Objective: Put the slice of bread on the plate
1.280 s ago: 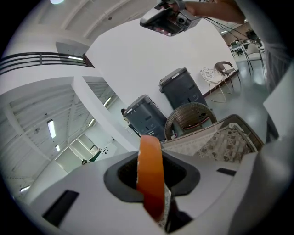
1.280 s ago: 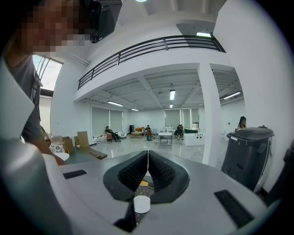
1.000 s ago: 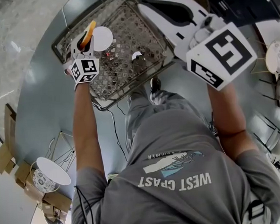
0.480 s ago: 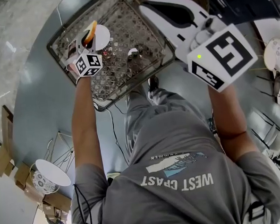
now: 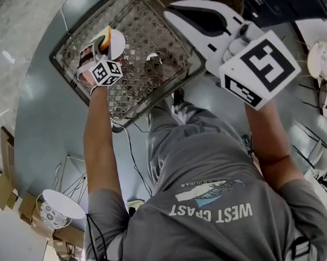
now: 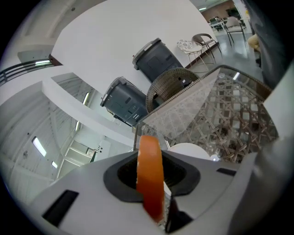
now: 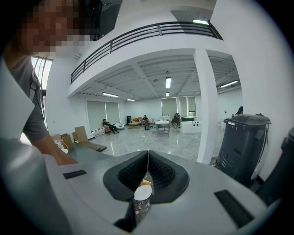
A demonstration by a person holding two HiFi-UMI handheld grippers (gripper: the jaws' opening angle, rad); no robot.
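Left gripper view: the left gripper [image 6: 152, 161] clamps the orange-crusted slice of bread [image 6: 149, 186] upright and edge-on. Just beyond it, the white plate [image 6: 193, 150] lies on the woven tray [image 6: 232, 114]. The right gripper [image 7: 148, 158], jaws together, holds nothing.

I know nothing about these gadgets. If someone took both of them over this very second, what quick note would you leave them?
Left gripper: shut on the slice of bread, which is held on edge.
Right gripper: shut with nothing in it, raised off to the side.
Plate: white, on the woven-pattern table, just beyond the left gripper's jaws.
Done: the bread is picked up and brought to the plate.
Left to do: lower the slice onto the plate, open the jaws, pull back.
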